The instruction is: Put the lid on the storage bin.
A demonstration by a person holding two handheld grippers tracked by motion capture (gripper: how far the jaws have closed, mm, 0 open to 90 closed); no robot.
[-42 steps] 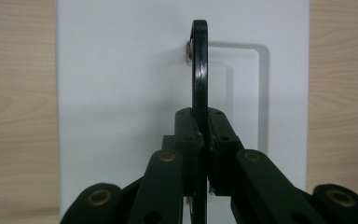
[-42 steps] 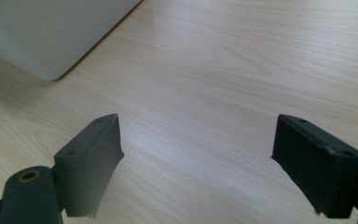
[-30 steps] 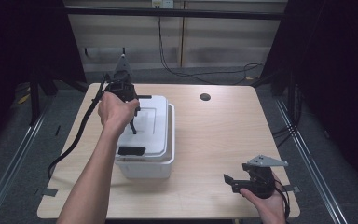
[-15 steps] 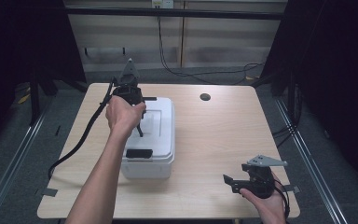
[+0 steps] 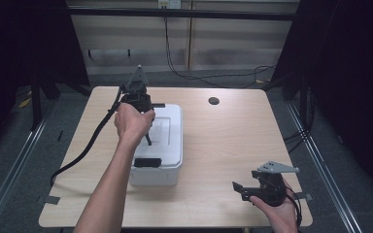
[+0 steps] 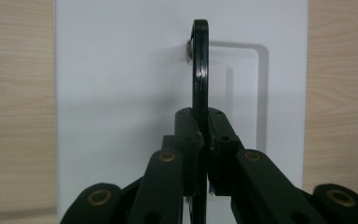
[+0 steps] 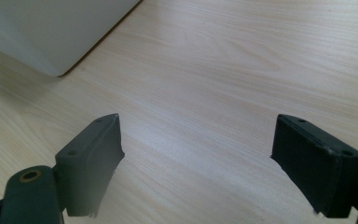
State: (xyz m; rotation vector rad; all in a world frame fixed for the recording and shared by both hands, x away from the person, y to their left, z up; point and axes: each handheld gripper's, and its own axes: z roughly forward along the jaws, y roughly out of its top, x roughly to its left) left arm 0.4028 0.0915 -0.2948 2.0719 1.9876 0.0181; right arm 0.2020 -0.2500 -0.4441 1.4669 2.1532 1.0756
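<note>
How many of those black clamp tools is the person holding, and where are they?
2. The left hand-held gripper is over the white box, shut on its black handle. The right hand-held gripper sits open near the table's near right corner.

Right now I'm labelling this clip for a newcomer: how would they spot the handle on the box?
Find the wooden table, then the white lidded plastic box on its left half. On the lid's middle a thin black handle stands upright, pinched by the left gripper. Unlike the flat black latch at the lid's near edge, it stands raised.
</note>
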